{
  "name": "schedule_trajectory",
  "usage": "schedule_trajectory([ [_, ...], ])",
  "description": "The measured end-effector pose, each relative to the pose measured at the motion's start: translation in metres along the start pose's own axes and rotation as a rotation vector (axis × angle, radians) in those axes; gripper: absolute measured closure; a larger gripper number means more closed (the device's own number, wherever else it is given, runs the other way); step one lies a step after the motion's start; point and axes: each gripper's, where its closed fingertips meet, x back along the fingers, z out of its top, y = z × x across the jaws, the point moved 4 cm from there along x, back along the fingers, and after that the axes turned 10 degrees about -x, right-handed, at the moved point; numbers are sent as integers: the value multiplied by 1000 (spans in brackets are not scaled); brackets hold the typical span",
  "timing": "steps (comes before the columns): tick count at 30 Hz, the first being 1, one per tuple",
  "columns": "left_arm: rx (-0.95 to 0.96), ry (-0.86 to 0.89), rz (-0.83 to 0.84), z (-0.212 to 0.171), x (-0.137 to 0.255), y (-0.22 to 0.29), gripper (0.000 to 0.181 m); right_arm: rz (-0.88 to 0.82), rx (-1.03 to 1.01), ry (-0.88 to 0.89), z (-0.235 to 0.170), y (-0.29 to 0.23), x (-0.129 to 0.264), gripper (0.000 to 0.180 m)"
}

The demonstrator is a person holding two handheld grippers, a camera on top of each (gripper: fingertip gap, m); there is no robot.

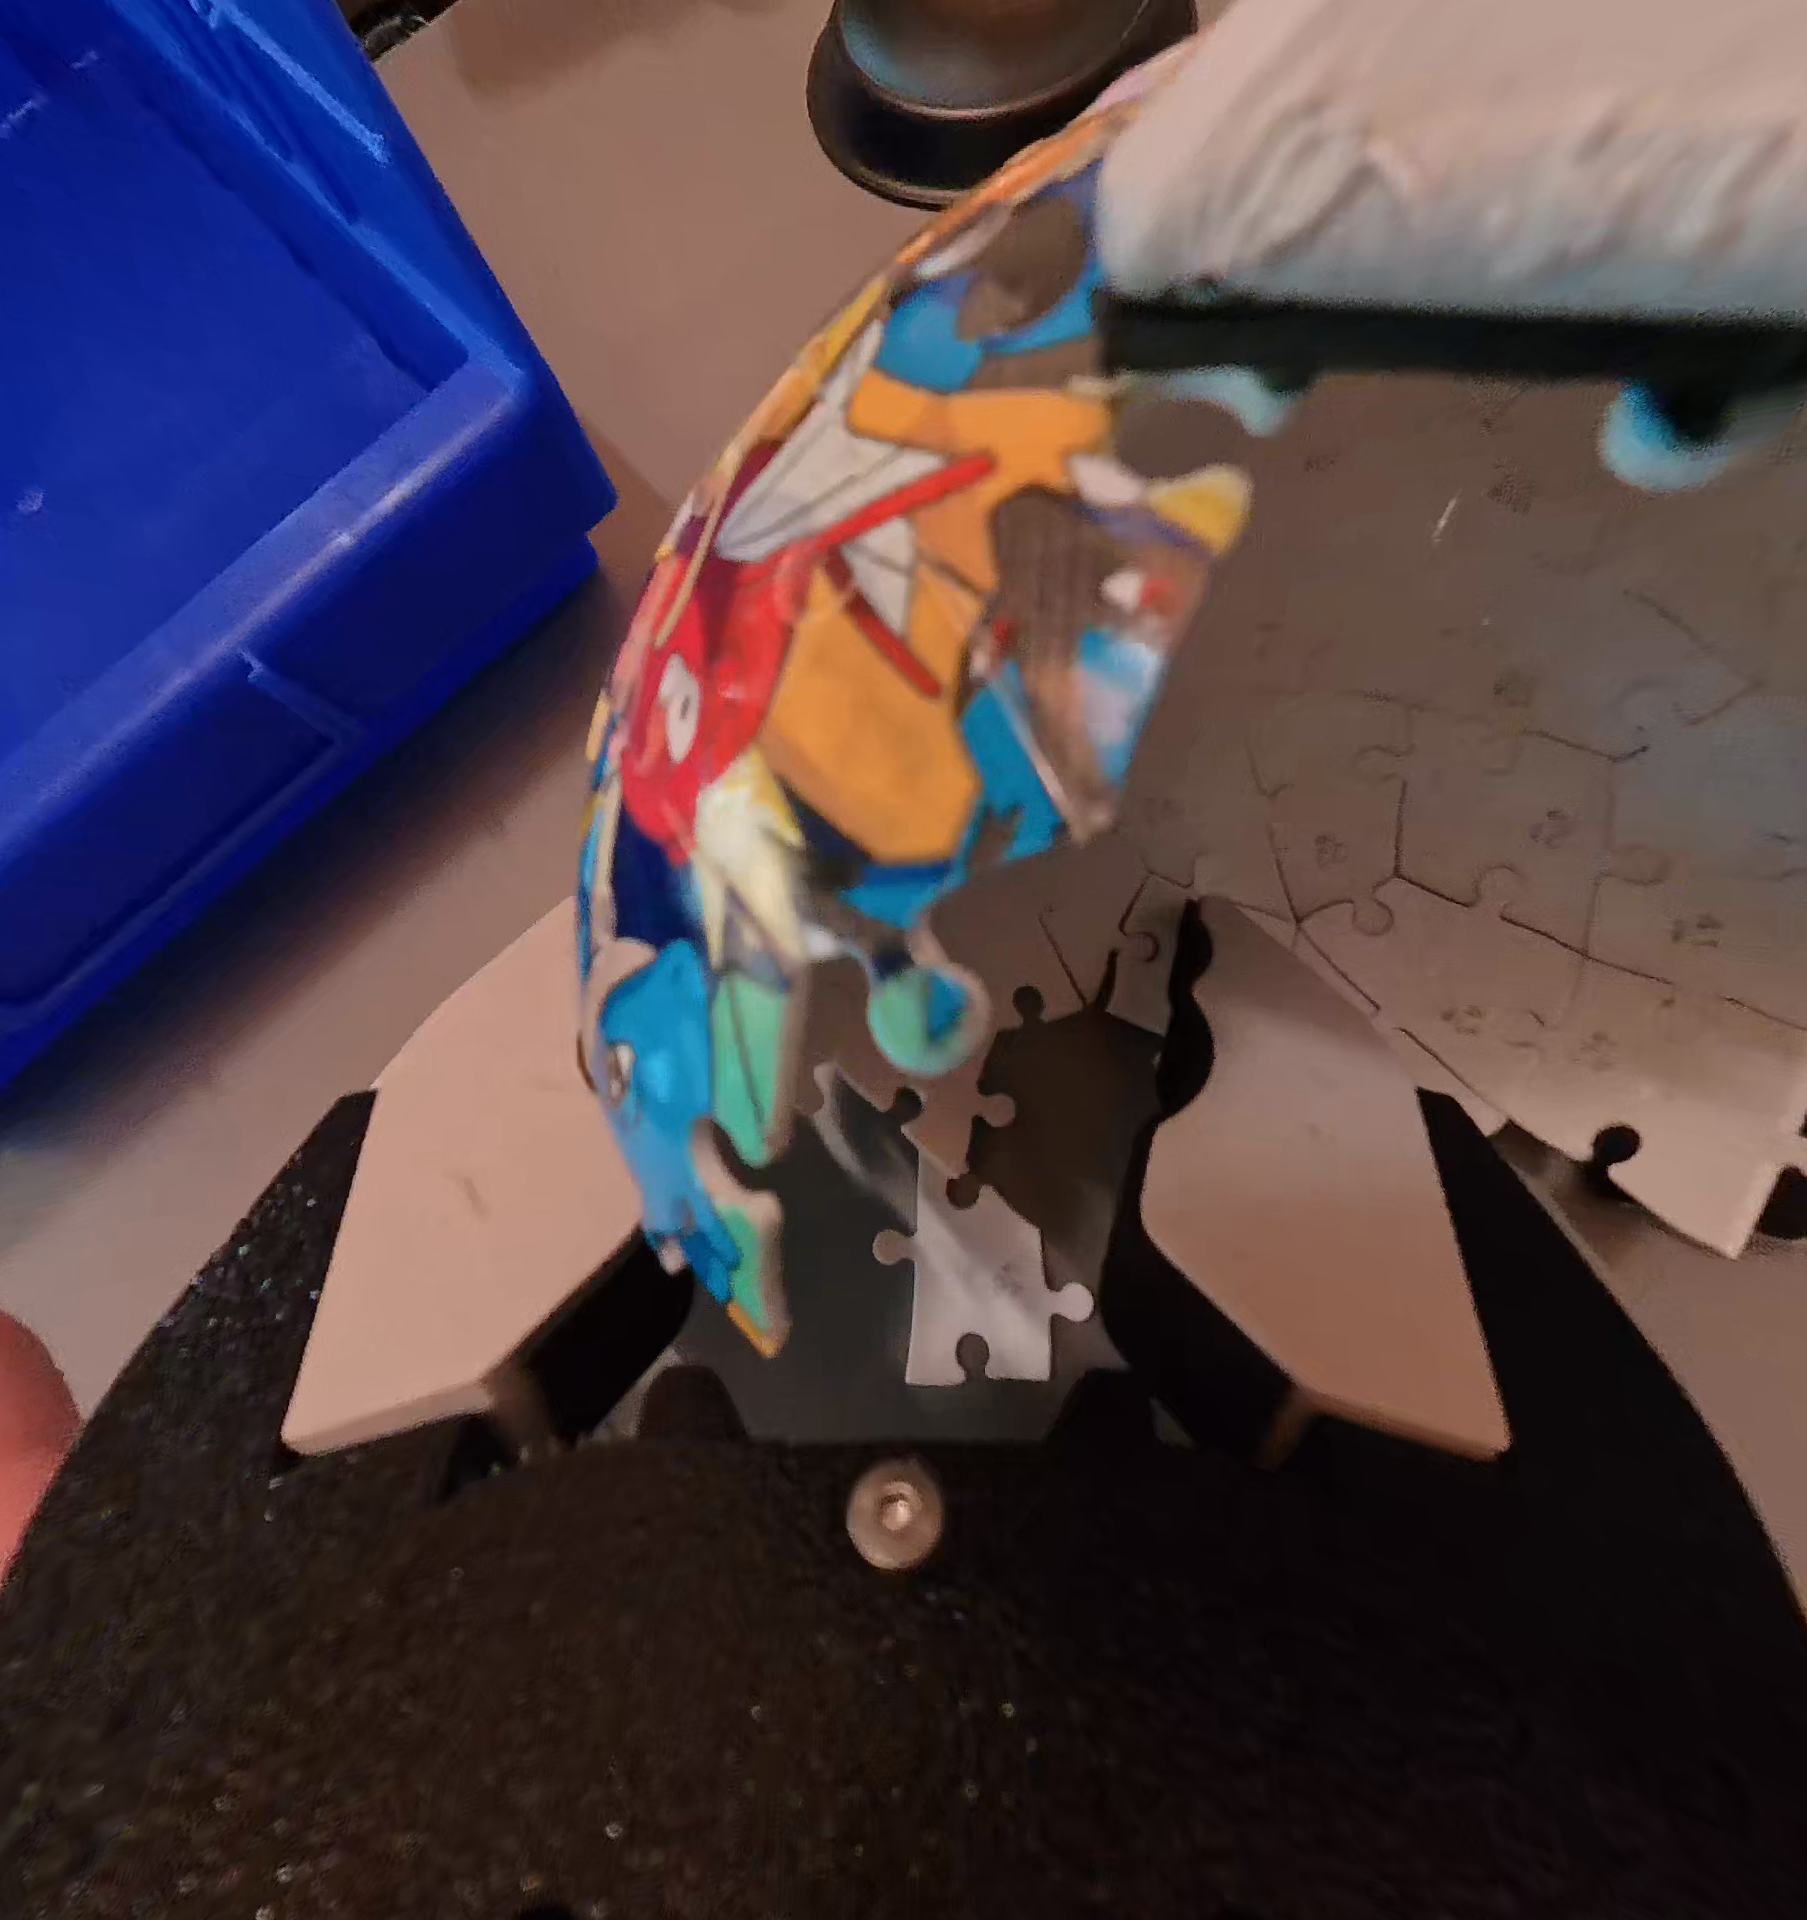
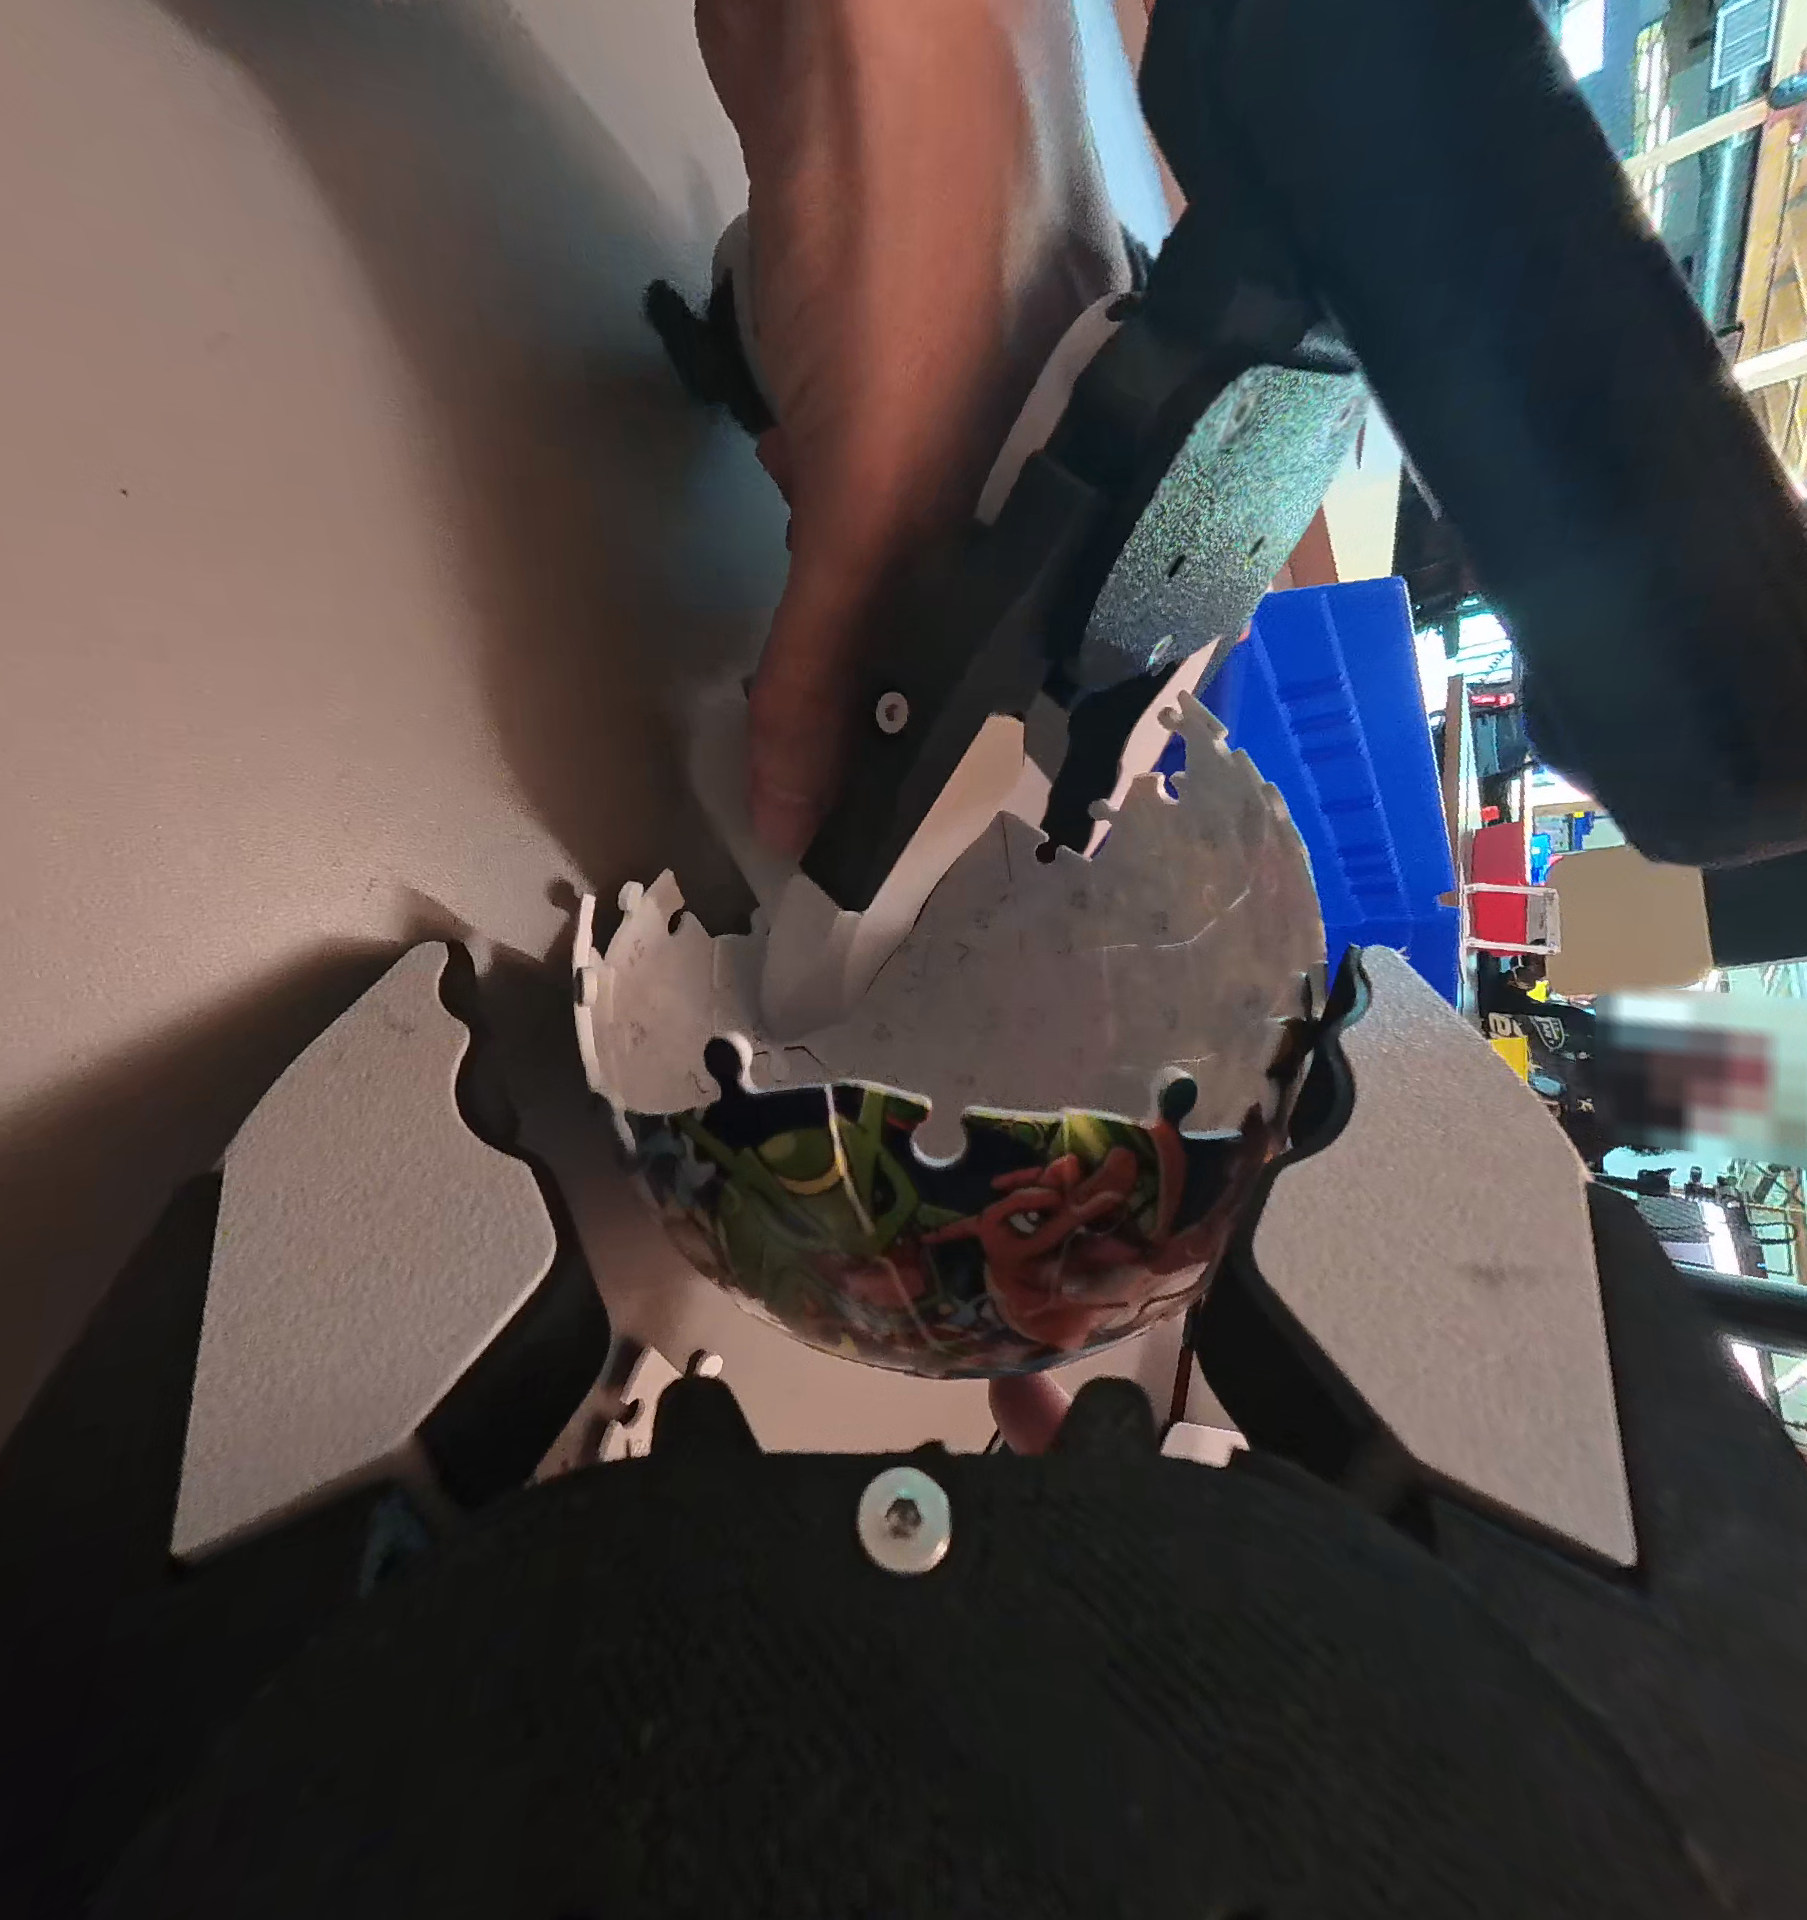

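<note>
One partly built puzzle ball [image 2: 940, 1143], a curved shell of interlocking pieces with a coloured cartoon outside and a plain grey inside, is held above the counter [image 2: 255, 520] between two grippers. Right gripper [image 2: 904, 1049]: its two fingers stand on either side of the shell, the right one touching the shell's rim, the left one just beside it; whether they press on it cannot be told. Left gripper [image 1: 904, 1132]: its two fingers are set fairly close, with the shell's jagged lower edge [image 1: 940, 1195] between them; contact cannot be told through the blur. In the right wrist view, the left gripper [image 2: 878, 883] reaches into the open top of the shell, held by one bare hand [image 2: 878, 468]. In the left wrist view, one finger of the right gripper [image 1: 1450, 229] crosses the top right, over the shell's rim. One blue bin [image 1: 203, 571] stands on the counter towards its left side. One dark round base [image 1: 940, 94] stands at the far edge.
</note>
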Motion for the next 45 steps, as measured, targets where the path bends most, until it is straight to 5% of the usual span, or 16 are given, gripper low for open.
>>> schedule_trajectory([
  [8, 128, 125, 56, 3, 18, -18, 79, -7, 20, -24, -1, 1, 1, 35],
  [18, 35, -15, 56, -5, 4, -8, 79, -10, 17, -27, -2, 2, 0, 35],
  [45, 11, 0, 10, -7, 5, -9, 85, 23, 63, -23, -3, 3, 0, 36],
])
